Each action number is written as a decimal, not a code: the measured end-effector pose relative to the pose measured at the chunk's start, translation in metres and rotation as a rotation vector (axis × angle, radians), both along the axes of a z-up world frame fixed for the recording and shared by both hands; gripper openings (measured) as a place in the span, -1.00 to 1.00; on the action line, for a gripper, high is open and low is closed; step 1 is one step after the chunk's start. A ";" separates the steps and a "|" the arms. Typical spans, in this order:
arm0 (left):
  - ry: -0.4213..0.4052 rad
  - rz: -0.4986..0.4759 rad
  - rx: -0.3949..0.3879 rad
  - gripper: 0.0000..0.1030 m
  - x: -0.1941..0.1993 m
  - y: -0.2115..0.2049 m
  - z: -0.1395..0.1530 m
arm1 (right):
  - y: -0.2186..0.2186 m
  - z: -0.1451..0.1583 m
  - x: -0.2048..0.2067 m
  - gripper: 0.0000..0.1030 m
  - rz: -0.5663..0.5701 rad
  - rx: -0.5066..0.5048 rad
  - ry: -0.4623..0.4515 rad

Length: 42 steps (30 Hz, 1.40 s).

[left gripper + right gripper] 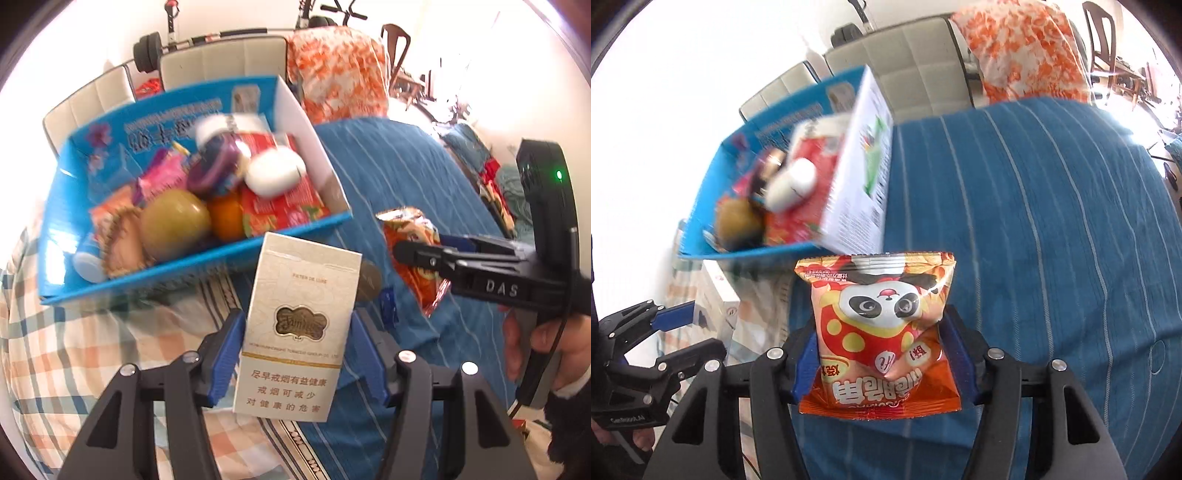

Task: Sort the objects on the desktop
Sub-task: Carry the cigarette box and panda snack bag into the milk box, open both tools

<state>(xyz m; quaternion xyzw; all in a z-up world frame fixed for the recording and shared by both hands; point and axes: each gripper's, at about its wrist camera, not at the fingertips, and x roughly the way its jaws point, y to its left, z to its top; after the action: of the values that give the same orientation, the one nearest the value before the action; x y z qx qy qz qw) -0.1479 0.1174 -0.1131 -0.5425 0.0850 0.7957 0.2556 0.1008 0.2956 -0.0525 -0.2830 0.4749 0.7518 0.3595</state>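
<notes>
My left gripper (297, 354) is shut on a white cigarette pack (299, 339), held upright just in front of the blue box (192, 266). The box holds several items: a green apple (175, 223), an orange (226, 218), red packets (284, 206), a white case (275, 172) and a purple jar (216, 168). My right gripper (884, 354) is shut on an orange panda snack bag (882, 332), held near the box's front right corner (849, 236). The bag and right gripper also show in the left wrist view (417, 254), to the right of the box.
The box sits on a bed with a blue striped cover (1034, 221) and a plaid sheet (74, 350). An orange floral cloth (340, 74) lies behind, with a white headboard (221, 62) and gym gear beyond. My left gripper shows in the right wrist view (690, 328).
</notes>
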 end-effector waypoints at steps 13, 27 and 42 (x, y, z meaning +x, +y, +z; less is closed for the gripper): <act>0.088 0.187 0.040 0.16 -0.073 -0.060 0.046 | 0.025 0.083 -0.085 0.21 0.010 0.167 0.052; 0.090 0.390 0.045 0.16 -0.161 -0.124 0.027 | 0.064 0.097 -0.177 0.21 0.115 0.232 -0.016; 0.032 0.503 0.003 0.16 -0.230 -0.156 -0.023 | 0.099 0.071 -0.258 0.21 0.170 0.217 -0.087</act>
<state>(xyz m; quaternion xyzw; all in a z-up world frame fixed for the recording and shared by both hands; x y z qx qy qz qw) -0.3779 -0.0384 -0.1360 -0.5334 -0.0500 0.8430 0.0490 -0.1574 0.3950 0.0190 -0.3139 0.3489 0.8135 0.3434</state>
